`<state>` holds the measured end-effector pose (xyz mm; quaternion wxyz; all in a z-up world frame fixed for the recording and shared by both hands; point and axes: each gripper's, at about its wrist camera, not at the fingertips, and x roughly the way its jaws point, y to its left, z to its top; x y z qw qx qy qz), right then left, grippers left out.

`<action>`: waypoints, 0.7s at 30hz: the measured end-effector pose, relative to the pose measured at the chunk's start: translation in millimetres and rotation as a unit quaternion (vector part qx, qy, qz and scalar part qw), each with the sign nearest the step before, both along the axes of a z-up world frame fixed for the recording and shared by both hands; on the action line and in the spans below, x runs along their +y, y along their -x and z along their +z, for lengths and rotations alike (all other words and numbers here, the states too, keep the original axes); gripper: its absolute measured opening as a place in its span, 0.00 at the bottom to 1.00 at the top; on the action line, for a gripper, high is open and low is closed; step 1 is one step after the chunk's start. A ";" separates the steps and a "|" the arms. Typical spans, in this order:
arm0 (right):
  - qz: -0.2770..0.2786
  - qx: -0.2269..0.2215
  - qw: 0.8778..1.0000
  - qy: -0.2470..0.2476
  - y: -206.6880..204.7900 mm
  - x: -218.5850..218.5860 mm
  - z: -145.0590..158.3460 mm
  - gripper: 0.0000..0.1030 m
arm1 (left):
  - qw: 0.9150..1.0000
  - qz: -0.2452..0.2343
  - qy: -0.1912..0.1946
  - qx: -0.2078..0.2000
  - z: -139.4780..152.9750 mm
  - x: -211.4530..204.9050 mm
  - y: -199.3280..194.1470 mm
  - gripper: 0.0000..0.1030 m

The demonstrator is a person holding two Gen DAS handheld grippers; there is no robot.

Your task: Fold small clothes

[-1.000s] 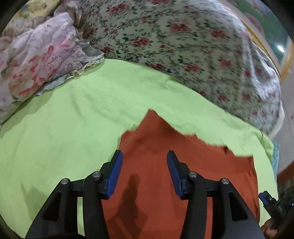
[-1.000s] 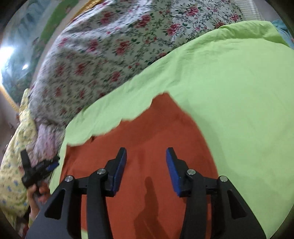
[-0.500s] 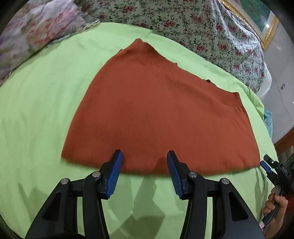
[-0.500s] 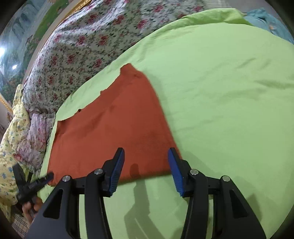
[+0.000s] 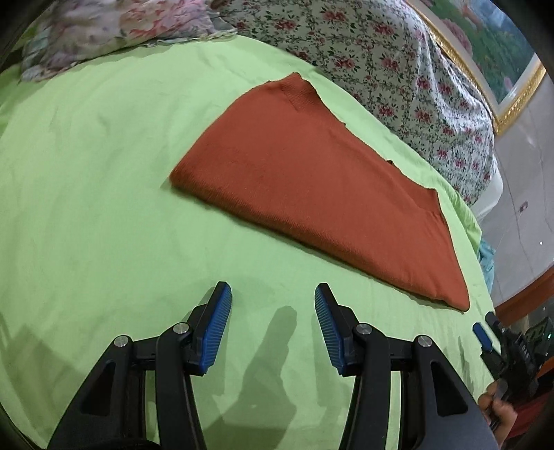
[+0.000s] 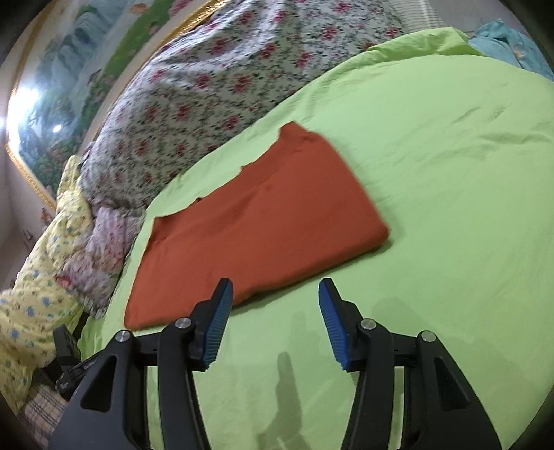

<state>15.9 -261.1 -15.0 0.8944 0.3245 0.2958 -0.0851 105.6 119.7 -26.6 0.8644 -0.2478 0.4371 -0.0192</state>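
A rust-orange knit garment [image 5: 311,180] lies folded flat on the light green sheet [image 5: 86,207]; the right wrist view shows it too [image 6: 263,221]. My left gripper [image 5: 273,325] hovers over bare sheet short of the garment's near edge, open, nothing between its blue pads. My right gripper [image 6: 275,322] is near the garment's front edge, its left fingertip [image 6: 221,304] overlapping that edge in the picture. Its jaws are opening and hold nothing. The right gripper also shows at the left wrist view's lower right [image 5: 491,332], held by a hand [image 5: 498,412].
A rose-print quilt [image 5: 398,69] is bunched along the far side of the bed. A pale floral cloth [image 5: 104,31] and a yellow patterned one [image 6: 41,263] lie to the left. A gold-framed landscape picture [image 5: 502,52] hangs behind. Light blue fabric [image 6: 509,41] sits at the bed's far right corner.
Both grippers have drawn back from over the orange garment to the bare sheet in front of it. The garment now lies whole in view. The right jaws stand slightly wider.
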 end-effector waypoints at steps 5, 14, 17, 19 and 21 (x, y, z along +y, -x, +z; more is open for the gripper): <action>0.028 0.003 1.000 0.003 3.5 26.7 -13.9 0.55 | 1.000 0.010 0.017 -0.003 -0.1 2.3 5.9 0.53; 0.073 0.013 0.997 -0.018 -1.2 58.7 -18.2 0.55 | 0.999 0.034 0.034 0.009 1.5 3.2 -2.6 0.63; 0.079 0.011 0.997 -0.015 -1.2 63.8 -14.3 0.55 | 0.998 0.049 0.048 0.010 0.9 12.4 -18.5 0.63; 0.084 0.009 0.996 -0.017 -1.4 65.4 -11.9 0.55 | 0.995 0.072 0.065 0.009 -0.6 23.6 -31.7 0.63; 0.085 0.009 0.996 -0.017 -2.2 66.1 -9.8 0.55 | 0.993 0.089 0.083 0.005 -4.6 35.3 -45.4 0.63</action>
